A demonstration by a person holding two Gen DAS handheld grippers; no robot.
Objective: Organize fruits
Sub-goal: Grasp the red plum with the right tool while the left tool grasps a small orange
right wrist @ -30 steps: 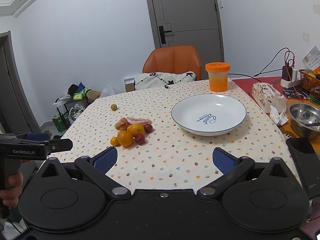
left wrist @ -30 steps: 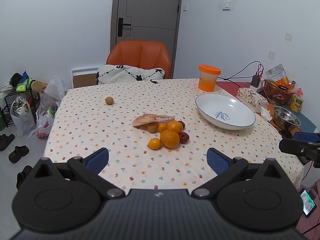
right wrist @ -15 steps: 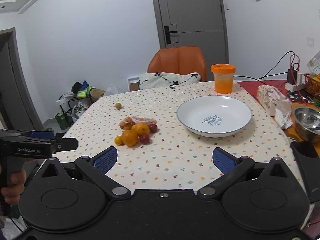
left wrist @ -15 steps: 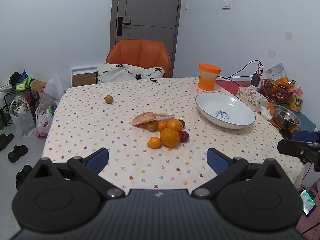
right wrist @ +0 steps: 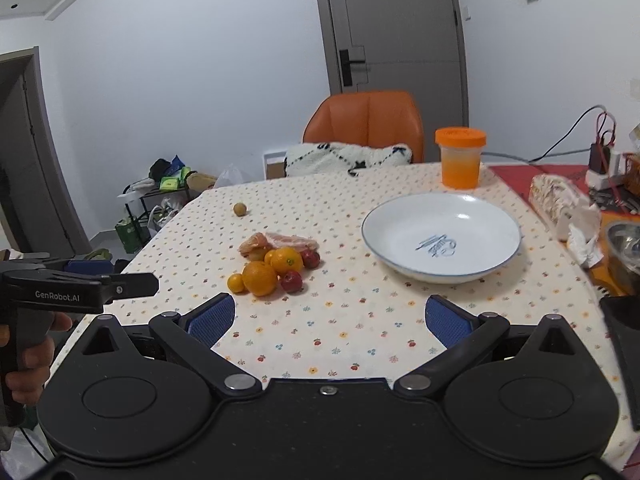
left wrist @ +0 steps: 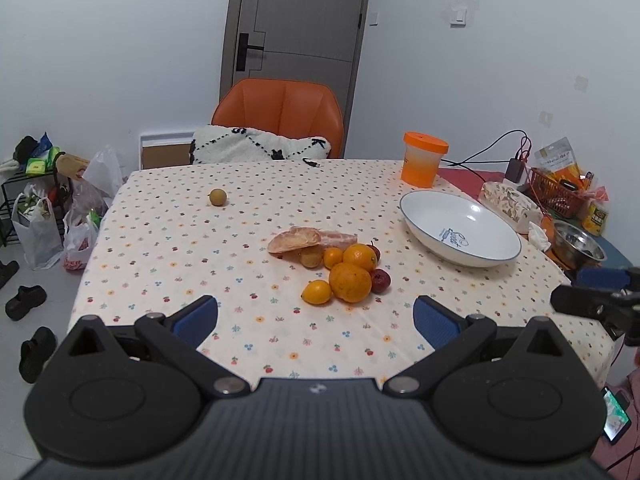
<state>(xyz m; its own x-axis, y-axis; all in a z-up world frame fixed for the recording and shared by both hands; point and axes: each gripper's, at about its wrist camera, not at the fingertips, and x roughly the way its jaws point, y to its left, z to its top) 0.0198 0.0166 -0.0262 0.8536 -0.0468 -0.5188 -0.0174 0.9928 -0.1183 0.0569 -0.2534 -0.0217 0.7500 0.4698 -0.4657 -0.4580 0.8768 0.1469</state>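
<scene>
Left gripper fingers spread wide, nothing between them, held over near edge of table. Right gripper fingers likewise spread, holding nothing. Fruit pile on table ahead of left fingers, ahead-left of right fingers. Lone small fruit farther ahead-left, well apart from pile. White plate ahead-right of right fingers, no fruit in it.

"GenRobot.AI" on left gripper

Behind the table stands an orange chair — an orange-lidded cup sits nearby.
</scene>
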